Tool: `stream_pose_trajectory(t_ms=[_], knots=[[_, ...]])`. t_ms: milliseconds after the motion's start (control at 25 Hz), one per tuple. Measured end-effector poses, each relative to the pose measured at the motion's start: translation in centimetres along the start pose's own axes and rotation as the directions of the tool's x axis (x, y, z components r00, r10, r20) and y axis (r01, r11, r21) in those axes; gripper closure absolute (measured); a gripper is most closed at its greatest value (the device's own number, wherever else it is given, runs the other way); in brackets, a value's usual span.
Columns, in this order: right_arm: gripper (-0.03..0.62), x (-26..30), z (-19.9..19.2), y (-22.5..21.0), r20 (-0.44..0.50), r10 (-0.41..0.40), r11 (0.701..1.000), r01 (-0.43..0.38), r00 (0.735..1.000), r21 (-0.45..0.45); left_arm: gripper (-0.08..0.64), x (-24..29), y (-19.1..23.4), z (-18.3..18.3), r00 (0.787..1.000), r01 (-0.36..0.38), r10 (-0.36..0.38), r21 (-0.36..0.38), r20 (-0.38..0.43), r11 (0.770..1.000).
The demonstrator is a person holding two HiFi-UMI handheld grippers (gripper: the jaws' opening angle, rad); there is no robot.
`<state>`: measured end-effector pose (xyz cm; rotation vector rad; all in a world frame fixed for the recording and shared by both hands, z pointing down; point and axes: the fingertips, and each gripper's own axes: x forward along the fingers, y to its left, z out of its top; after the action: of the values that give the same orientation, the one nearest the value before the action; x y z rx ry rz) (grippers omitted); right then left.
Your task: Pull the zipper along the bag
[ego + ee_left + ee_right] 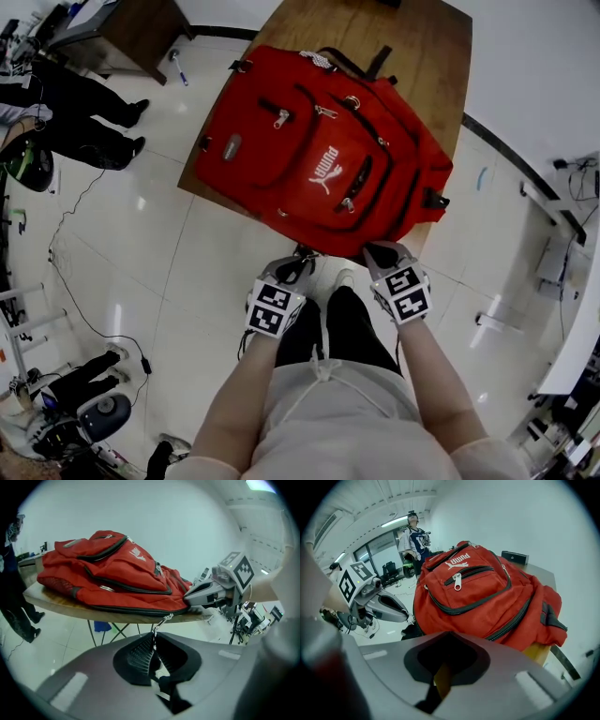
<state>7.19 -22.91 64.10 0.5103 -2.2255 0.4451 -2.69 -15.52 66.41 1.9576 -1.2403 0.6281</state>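
Observation:
A red backpack [328, 155] lies flat on a wooden table [412, 56], its black zipper line [136, 610] running along the near edge. A small metal zipper pull [162, 621] hangs off that edge, and my left gripper [153, 638] is shut on its lower end just below the tabletop. In the head view the left gripper [300, 265] sits at the table's near edge. My right gripper [381, 251] is beside it, jaws close together, tips against the bag's near corner [186, 597]. Whether the right gripper [444, 667] pinches fabric is hidden.
The table stands on a white tiled floor [187, 272] with metal legs [112, 631] under it. A person [84, 112] stands far left near a desk [122, 33]. Cables and equipment lie on the floor at the lower left [84, 412]. White furniture [572, 281] lines the right side.

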Motion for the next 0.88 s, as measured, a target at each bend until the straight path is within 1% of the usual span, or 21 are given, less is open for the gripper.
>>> stream_pose_trajectory(t_ms=[240, 520, 640, 720, 800, 840, 880], knots=[[0.586, 0.1, -0.3, -0.2, -0.031, -0.026, 0.999, 0.026, 0.999, 0.019, 0.534, -1.3, 3.4, -0.3, 0.999, -0.043, 0.043, -0.010, 0.004, 0.999], [0.586, 0.2, -0.2, -0.4, -0.049, -0.077, 0.997, 0.078, 0.996, 0.013, 0.529, -4.0, 7.2, 0.8, 0.999, -0.043, 0.042, 0.010, 0.015, 0.999], [0.586, 0.2, -0.4, -0.4, -0.067, -0.112, 0.994, 0.112, 0.991, 0.006, 0.529, -4.9, 8.7, 0.9, 0.999, -0.049, 0.048, 0.014, 0.020, 0.999], [0.586, 0.3, -0.4, -0.4, -0.083, -0.120, 0.993, 0.121, 0.989, 0.008, 0.529, -5.1, 9.5, 1.2, 0.998, -0.054, 0.053, 0.012, 0.028, 0.998], [0.586, 0.4, -0.5, -0.5, -0.103, -0.128, 0.992, 0.129, 0.986, 0.006, 0.531, -5.5, 10.7, 1.4, 0.996, -0.085, 0.084, 0.020, 0.033, 0.996], [0.586, 0.4, -0.5, -0.5, -0.111, -0.136, 0.991, 0.137, 0.984, 0.000, 0.554, -5.9, 11.8, 1.4, 0.993, -0.116, 0.115, 0.024, 0.032, 0.993], [0.586, 0.4, -0.5, -0.5, -0.117, -0.145, 0.989, 0.146, 0.982, -0.007, 0.554, -6.5, 13.1, 1.3, 0.989, -0.148, 0.147, 0.022, 0.029, 0.989]])
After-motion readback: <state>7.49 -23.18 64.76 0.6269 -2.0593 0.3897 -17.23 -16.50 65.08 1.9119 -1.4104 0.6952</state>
